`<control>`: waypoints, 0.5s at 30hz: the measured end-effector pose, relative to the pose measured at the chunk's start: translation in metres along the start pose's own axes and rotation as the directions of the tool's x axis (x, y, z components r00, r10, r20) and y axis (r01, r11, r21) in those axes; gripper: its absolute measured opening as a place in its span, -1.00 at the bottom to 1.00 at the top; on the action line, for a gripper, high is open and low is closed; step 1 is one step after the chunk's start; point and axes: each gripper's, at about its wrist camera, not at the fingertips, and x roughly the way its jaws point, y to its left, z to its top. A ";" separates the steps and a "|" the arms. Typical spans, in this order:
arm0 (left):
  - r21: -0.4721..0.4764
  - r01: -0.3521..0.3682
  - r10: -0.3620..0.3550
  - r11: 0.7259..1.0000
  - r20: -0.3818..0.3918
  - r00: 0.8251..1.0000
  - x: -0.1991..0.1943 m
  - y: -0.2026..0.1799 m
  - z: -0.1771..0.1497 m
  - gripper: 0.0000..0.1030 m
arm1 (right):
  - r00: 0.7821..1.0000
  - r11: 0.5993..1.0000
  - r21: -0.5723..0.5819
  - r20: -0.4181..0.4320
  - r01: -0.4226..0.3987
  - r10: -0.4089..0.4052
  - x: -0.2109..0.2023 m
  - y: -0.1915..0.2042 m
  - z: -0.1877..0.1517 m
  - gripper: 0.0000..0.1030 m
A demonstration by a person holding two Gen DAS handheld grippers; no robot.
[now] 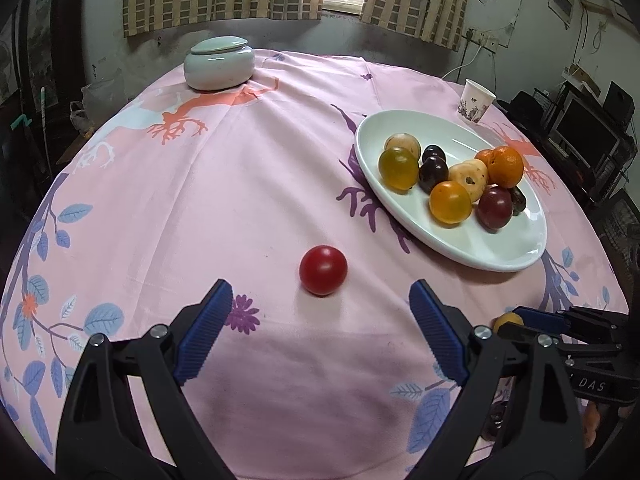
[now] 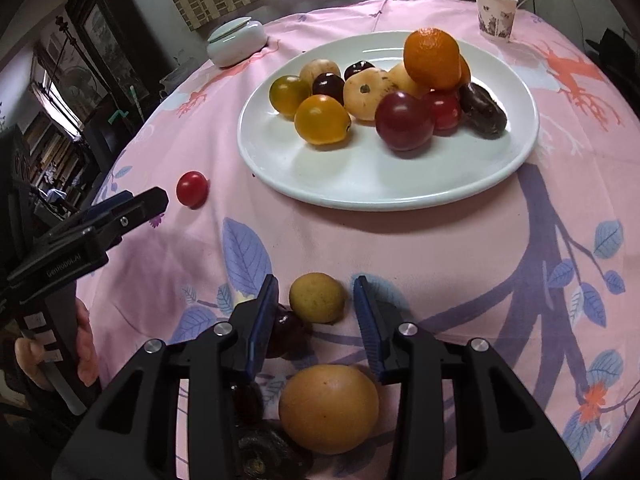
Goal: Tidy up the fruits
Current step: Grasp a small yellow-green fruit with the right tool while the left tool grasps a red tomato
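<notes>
- Fruit first: small yellow fruit [image 2: 317, 298] sits between the right gripper [image 2: 316, 312] pads, jaws narrowed but a gap still shows each side, so no pinch yet.
- Left gripper [image 1: 320, 320] spread wide, red tomato [image 1: 323, 270] just ahead, untouched.
- Close gently, centred; dark cherry [image 2: 286, 330] crowds the left pad.
- Plate [image 2: 360, 184] sits towards the table's far edge.

The desk is covered in a soft matt pink printed cloth [image 1: 248, 184]. The plate [image 2: 372, 188] is glossy white glazed ceramic, same finish as the pale lidded jar [image 1: 219, 65]. The cup [image 2: 495, 14] looks like printed paper. The red tomato [image 1: 323, 270] is smooth and shiny; the orange [image 2: 432, 59] has a dimpled peel. Both grippers are matt black plastic with ribbed blue pads [image 1: 204, 330] and shiny metal screws [image 2: 407, 328].
</notes>
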 end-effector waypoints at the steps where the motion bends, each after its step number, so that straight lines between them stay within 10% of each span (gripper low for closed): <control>1: -0.004 0.005 -0.005 1.000 -0.007 1.000 0.001 0.001 0.000 0.78 | 1.000 1.000 0.004 0.000 -0.004 0.004 -0.001 0.000 0.001 -0.35; 15: 0.044 -0.056 0.059 0.997 -0.057 0.997 0.027 -0.008 0.002 0.78 | 0.987 0.990 0.001 0.077 0.139 -0.138 -0.034 -0.021 -0.022 -0.48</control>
